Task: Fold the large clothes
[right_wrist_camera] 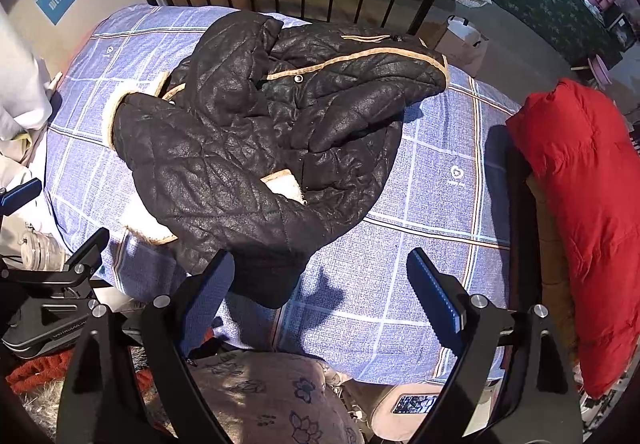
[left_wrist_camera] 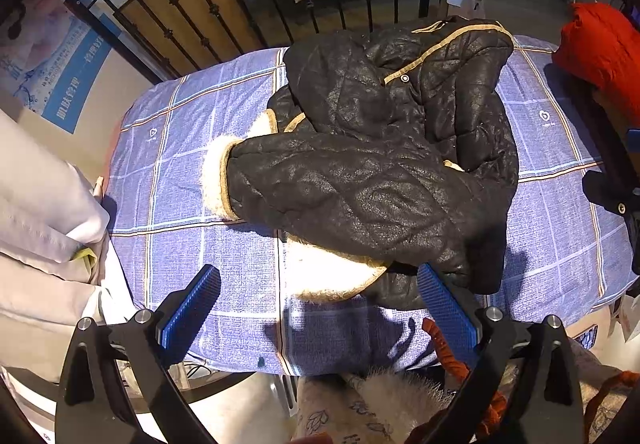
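Black quilted jacket lies bunched mid-table on blue checked cloth, sleeves crossed over body, fleece cuffs showing. Left gripper spread wide, holding nothing, at jacket's near edge. Right gripper likewise spread, empty. Red jacket at table's right. Blue poster on left – Chinese writing, too blurred to read.

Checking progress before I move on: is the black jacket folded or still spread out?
Partly folded: on the black jacket, both fur-cuffed sleeves cross its body in a loose, uneven heap. Both grippers are open, holding nothing.
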Motion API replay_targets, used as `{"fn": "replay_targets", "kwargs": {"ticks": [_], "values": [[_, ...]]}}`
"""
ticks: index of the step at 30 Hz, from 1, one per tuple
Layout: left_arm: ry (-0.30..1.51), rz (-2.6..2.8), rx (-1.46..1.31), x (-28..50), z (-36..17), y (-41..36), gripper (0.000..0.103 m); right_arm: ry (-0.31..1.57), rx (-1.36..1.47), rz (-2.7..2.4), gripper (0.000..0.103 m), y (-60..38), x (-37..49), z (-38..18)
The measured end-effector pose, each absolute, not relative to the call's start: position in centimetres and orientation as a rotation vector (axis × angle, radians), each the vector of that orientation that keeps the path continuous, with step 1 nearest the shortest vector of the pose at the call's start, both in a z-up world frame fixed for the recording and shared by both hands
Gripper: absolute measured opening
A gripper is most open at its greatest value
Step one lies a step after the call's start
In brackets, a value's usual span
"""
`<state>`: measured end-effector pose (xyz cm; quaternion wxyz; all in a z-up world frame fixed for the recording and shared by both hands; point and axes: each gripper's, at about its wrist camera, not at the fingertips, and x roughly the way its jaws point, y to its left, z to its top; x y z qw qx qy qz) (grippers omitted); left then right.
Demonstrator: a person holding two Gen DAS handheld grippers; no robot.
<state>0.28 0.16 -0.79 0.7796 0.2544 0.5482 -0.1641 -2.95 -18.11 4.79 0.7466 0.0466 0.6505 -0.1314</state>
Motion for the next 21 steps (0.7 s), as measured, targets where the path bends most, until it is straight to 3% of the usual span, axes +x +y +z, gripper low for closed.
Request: {"fn": "replay_targets", "kwargs": {"ticks": [21], "values": [[1.198,-0.350,0.556,0.32,-0.91,0.38,0.097,1.425,0.117,-0.287,0.087,-18.28,-3.17,4.66]]}}
